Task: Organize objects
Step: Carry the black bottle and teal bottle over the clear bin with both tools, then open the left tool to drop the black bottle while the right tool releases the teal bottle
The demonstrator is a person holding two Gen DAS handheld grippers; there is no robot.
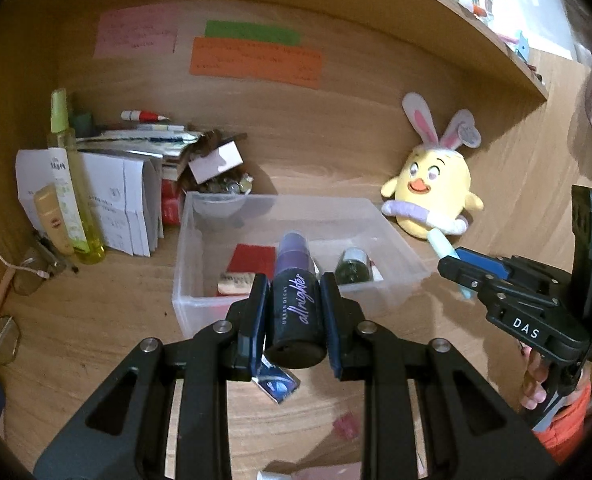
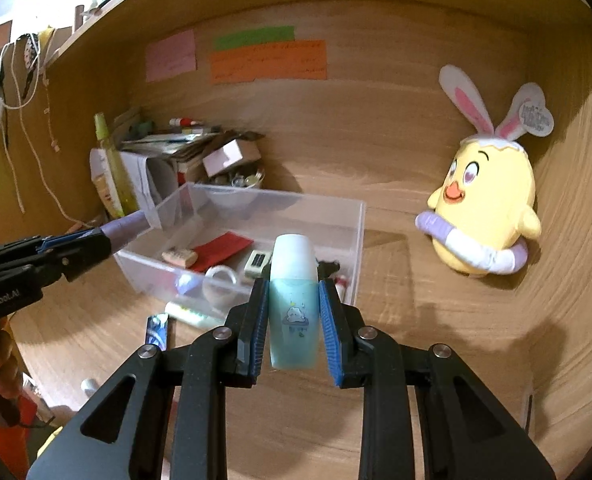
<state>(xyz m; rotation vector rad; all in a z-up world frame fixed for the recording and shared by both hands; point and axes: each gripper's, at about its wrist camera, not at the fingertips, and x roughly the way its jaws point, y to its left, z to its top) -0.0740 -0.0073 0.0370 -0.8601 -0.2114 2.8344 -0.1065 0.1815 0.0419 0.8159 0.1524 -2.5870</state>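
Note:
My left gripper [image 1: 294,280] is shut on a dark purple "all nighter" spray bottle [image 1: 296,300], held above the near wall of a clear plastic bin [image 1: 199,240]. My right gripper [image 2: 291,286] is shut on a pale blue bottle with a white cap [image 2: 293,304], held just in front of the bin's [image 2: 356,240] right side. In the bin lie a red card [image 2: 225,250], a small eraser-like block [image 2: 179,257], a tape ring [image 2: 219,278] and a dark round jar [image 1: 352,268]. The right gripper shows in the left wrist view [image 1: 456,264], the left gripper in the right wrist view [image 2: 95,240].
A yellow chick plush with bunny ears [image 2: 484,208] leans on the desk's back right. A yellow-green spray bottle [image 1: 69,184], papers and a box pile [image 1: 135,168] stand at the left. Glasses [image 1: 3,336] and small packets [image 1: 275,384] lie on the wooden desk. Sticky notes [image 1: 255,60] hang on the back wall.

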